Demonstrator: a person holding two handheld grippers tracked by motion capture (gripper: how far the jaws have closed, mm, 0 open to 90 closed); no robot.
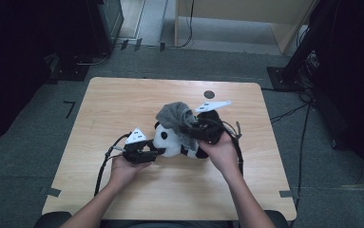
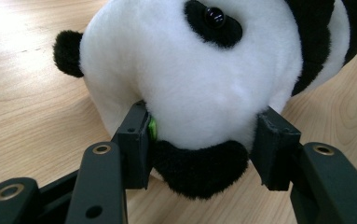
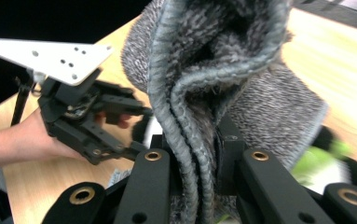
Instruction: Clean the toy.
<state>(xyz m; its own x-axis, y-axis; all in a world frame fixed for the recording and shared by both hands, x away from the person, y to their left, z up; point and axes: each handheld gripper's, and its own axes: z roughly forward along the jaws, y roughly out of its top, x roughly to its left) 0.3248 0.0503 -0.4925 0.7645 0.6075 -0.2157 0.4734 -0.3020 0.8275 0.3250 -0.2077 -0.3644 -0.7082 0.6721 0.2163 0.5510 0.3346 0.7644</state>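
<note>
From the high view, you are holding one gripper in each hand over a light wooden table [image 1: 122,102]. Your left gripper [image 1: 152,153] is pressing against the white head of one panda plush toy [image 1: 167,138] lying near the table's centre. Your right gripper [image 1: 190,124] is lifting one grey knitted hat [image 1: 174,115] just above the panda's body. Each gripper is carrying one pale three-cornered plate on top, two in all.

In the left gripper view, your left gripper [image 2: 204,135] is standing moderately open, its two jaws squeezing the panda plush toy [image 2: 190,70] at the muzzle, on either side of the black nose. This view is also showing one glossy black eye [image 2: 215,17] and one black ear [image 2: 69,52], details too small to make out from above.

In the right gripper view, your right gripper [image 3: 204,149] is nearly closed, clamping the folded ribbed rim of the grey knitted hat [image 3: 223,70] between its jaws. Farther off, your left hand [image 3: 41,135] is gripping the other tool. A blurred green patch [image 3: 320,161] is showing at lower right; you cannot tell what it is.
</note>
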